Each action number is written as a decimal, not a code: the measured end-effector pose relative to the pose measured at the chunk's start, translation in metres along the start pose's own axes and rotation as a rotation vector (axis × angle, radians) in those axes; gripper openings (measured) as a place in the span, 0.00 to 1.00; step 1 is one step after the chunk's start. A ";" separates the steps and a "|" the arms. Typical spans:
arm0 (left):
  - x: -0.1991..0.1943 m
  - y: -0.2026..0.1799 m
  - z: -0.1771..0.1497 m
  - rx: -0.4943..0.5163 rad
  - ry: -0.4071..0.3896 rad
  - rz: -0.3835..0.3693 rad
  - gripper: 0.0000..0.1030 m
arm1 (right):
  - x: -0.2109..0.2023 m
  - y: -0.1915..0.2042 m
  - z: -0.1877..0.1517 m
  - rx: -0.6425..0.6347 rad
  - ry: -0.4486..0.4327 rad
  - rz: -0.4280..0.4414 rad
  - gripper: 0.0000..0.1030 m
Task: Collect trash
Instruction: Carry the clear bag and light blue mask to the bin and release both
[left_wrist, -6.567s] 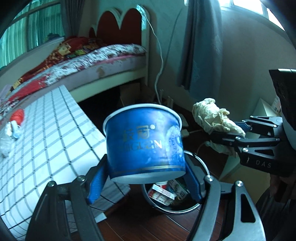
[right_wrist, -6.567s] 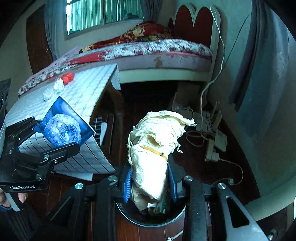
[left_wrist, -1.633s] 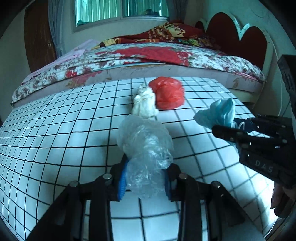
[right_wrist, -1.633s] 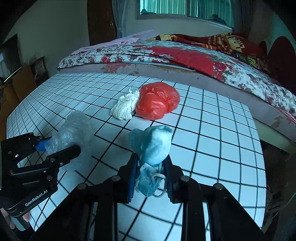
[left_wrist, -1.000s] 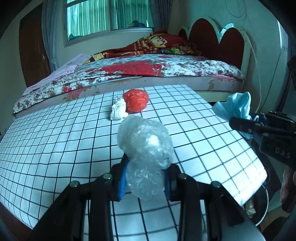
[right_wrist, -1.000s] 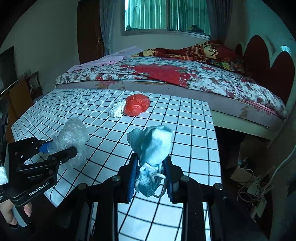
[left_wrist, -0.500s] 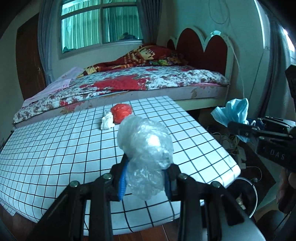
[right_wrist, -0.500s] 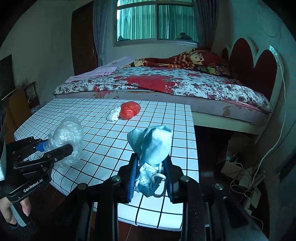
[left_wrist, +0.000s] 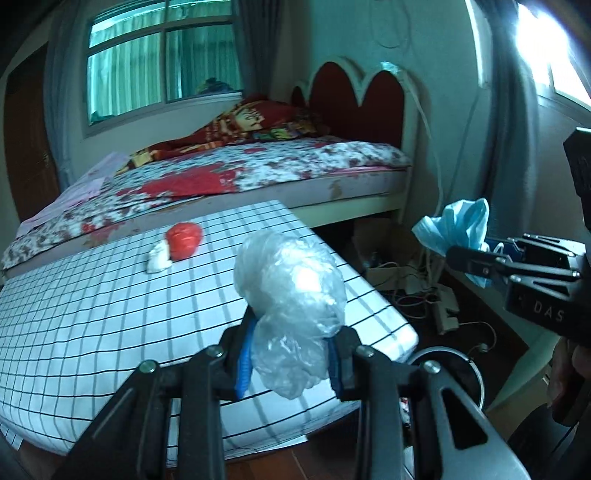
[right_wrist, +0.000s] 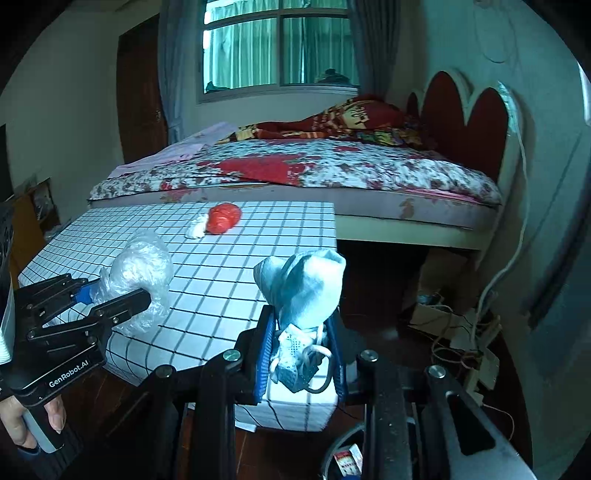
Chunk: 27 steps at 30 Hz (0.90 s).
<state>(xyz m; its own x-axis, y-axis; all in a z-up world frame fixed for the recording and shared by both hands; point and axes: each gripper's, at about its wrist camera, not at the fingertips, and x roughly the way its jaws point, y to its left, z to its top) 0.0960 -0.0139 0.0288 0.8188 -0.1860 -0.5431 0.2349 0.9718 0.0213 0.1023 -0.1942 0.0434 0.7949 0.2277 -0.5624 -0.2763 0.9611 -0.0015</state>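
From the left wrist view, the carry-to-bin step is looking under way: the left gripper (left_wrist: 291, 354) is clamping a crumpled clear plastic bag (left_wrist: 290, 295) between narrowly set jaws, the wad bulging above the blue pads (left_wrist: 243, 363) over the near corner of the checked table (left_wrist: 92, 325). The trash bin (left_wrist: 452, 360) is showing its rim on the floor just past that corner (only part of it is in sight). Across to the right, the right gripper (left_wrist: 476, 258) is gripping a blue face mask (left_wrist: 458, 225).

From the right wrist view, the right gripper's jaws are pinching that mask narrowly, its ear loops dangling between the pads. The bin's rim is peeking in at the bottom edge. A red bag (right_wrist: 223, 218) and a white wad (right_wrist: 195, 229) are lying on the table, touching each other, not yet collected. Next, both loads probably need positioning over the bin's mouth before the jaws are spread.
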 end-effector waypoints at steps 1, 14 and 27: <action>0.000 -0.006 0.001 0.005 -0.003 -0.013 0.33 | -0.004 -0.006 -0.003 0.006 0.000 -0.010 0.28; 0.003 -0.080 -0.004 0.093 -0.002 -0.144 0.32 | -0.047 -0.069 -0.043 0.089 0.007 -0.108 0.28; 0.028 -0.150 -0.033 0.188 0.079 -0.287 0.32 | -0.054 -0.118 -0.095 0.158 0.080 -0.178 0.28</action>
<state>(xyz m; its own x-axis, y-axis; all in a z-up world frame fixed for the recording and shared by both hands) 0.0665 -0.1604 -0.0171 0.6639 -0.4291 -0.6125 0.5482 0.8363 0.0083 0.0401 -0.3353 -0.0047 0.7763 0.0452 -0.6287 -0.0427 0.9989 0.0191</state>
